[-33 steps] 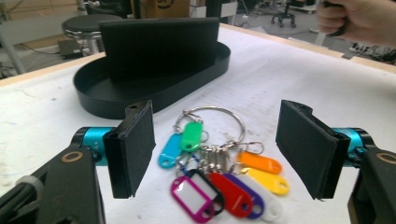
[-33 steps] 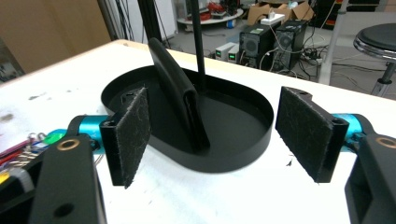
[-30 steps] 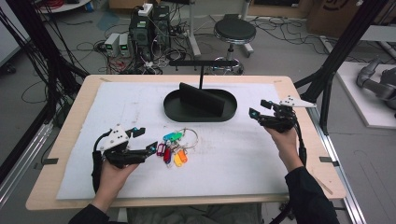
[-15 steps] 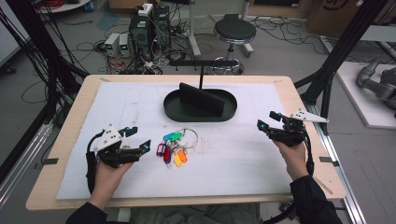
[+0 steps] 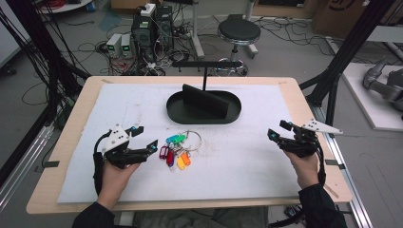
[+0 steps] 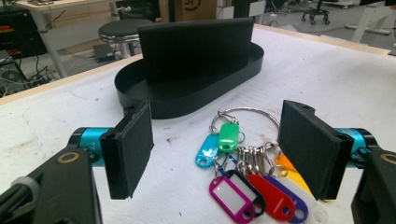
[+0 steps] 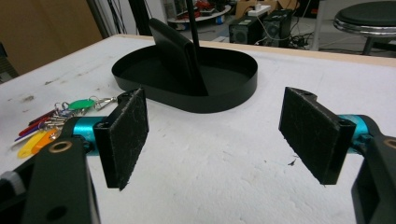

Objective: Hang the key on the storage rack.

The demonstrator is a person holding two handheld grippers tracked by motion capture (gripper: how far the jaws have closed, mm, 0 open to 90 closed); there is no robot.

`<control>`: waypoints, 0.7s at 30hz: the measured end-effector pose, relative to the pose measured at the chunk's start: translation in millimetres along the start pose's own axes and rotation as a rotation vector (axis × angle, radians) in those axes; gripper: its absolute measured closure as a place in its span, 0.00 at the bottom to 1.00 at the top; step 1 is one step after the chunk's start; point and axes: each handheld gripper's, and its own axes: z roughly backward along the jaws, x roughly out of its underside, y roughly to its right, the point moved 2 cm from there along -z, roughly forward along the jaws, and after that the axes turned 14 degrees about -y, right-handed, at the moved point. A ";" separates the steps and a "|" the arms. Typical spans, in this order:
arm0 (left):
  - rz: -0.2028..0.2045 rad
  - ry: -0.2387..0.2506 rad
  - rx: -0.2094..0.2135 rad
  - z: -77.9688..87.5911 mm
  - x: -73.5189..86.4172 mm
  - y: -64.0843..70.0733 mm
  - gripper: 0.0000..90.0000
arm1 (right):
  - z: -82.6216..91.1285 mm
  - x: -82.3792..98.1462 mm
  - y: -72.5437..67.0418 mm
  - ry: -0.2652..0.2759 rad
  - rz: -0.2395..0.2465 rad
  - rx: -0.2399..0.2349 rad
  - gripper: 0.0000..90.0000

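A bunch of keys with coloured tags (image 5: 177,149) on a metal ring lies on the white mat, in front of a black oval tray (image 5: 204,114) with an upright block and a T-shaped post. My left gripper (image 5: 145,137) is open just left of the keys; the tags (image 6: 243,177) lie on the mat between and ahead of its two pads. My right gripper (image 5: 279,130) is open at the right side of the mat with nothing between its pads. It faces the tray (image 7: 233,88), and the keys (image 7: 56,121) show at far left.
The white mat (image 5: 237,161) covers a wooden table (image 5: 76,109). Behind the table stand a round stool (image 5: 239,32), computer boxes and many cables on the floor. A black frame post (image 5: 342,61) rises at the right.
Both grippers have drawn back toward the near edge. The left one slid left, away from the keys; the right one moved down and right, away from the tray.
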 end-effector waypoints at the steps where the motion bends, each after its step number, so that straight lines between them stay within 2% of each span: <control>1: 0.006 0.000 -0.004 -1.9 -1.4 -0.7 0.29 | 3.9 2.0 0.8 0.003 -0.002 0.006 0.27; 8: 0.019 0.011 -0.003 -4.0 -5.6 -2.6 0.27 | 6.6 7.4 9.7 -0.023 -0.003 0.033 0.28; 12: 0.029 0.006 0.016 -7.1 -7.4 -5.3 0.26 | 6.1 8.5 13.6 -0.032 0.000 0.052 0.28; 21: 0.030 -0.010 0.019 -16.6 -11.1 -7.9 0.26 | 4.7 8.5 11.2 -0.043 0.027 0.061 0.32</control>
